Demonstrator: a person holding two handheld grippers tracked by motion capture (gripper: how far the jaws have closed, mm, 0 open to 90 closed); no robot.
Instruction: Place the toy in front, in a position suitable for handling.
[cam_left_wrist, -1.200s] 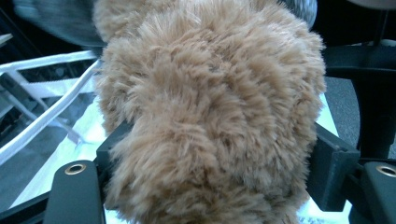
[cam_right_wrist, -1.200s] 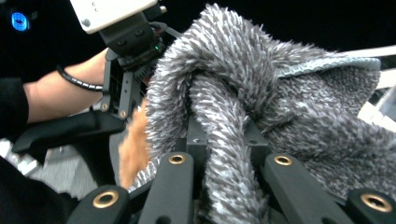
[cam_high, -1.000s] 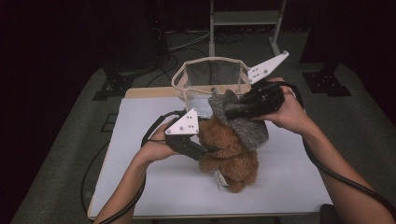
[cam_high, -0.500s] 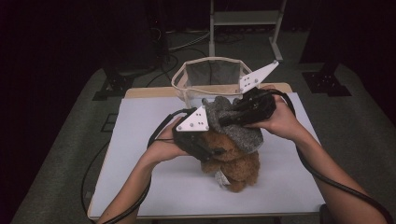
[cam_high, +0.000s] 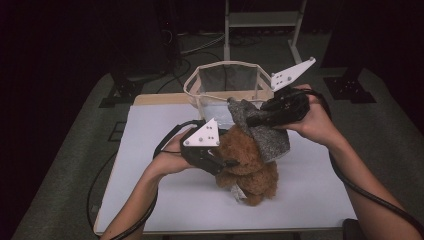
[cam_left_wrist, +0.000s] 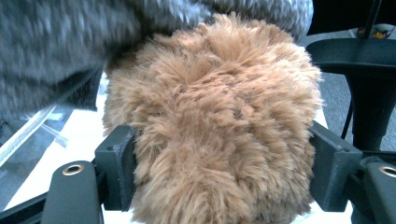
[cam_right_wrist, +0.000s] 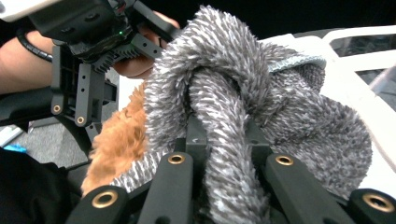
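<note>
Nearest the person's edge of the white rectangular table top (cam_high: 150, 200), a shaggy brown plush teddy bear (cam_high: 250, 165) lies roughly in the middle of the board, with a small pale tag at its lower side. At its left, the left gripper (cam_high: 227, 162) has the bear's furry body between its two black jaws; in the left gripper view the fur (cam_left_wrist: 219, 140) bulges out between both jaws and presses against them, so this gripper is clamped on the bear, its jaws having just been closing after a brief widening. Over the bear's upper part lies a fuzzy grey knitted cloth (cam_high: 260, 130), which drapes down the bear's right side. Farther back and to the right, the right gripper (cam_high: 252, 120) pinches a bunched fold of that cloth; in the right gripper view the grey pile (cam_right_wrist: 224, 154) is squeezed tightly between the closed jaws, with the brown fur (cam_right_wrist: 116, 140) and the left gripper (cam_right_wrist: 93, 126) beyond it. Behind both, at the far edge of the table, stands a cream-rimmed fabric basket with see-through sides (cam_high: 200, 85); what shows of its inside holds nothing, and the cloth's top corner rises just in front of its near rim.
</note>
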